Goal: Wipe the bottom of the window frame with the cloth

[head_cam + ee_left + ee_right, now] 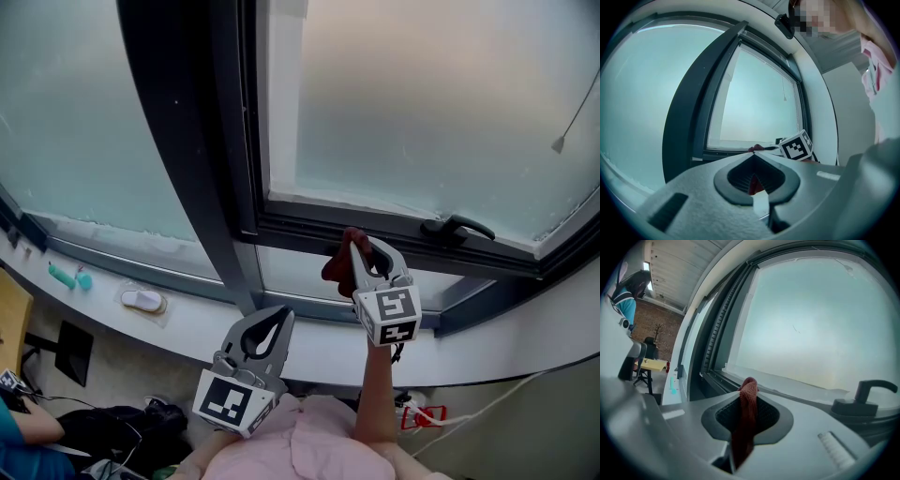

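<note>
Left gripper: nearest the body, low, jaws closed together, nothing between them, well short of the window.

Right gripper: raised ahead, clenched on a red cloth; a fold pokes out past the jaw tips and the rest hangs below.

Window frame bottom: directly beyond the cloth, its long axis running left to right towards the handle. Whether the cloth touches it cannot be told. The right gripper is the nearer of the two.
</note>
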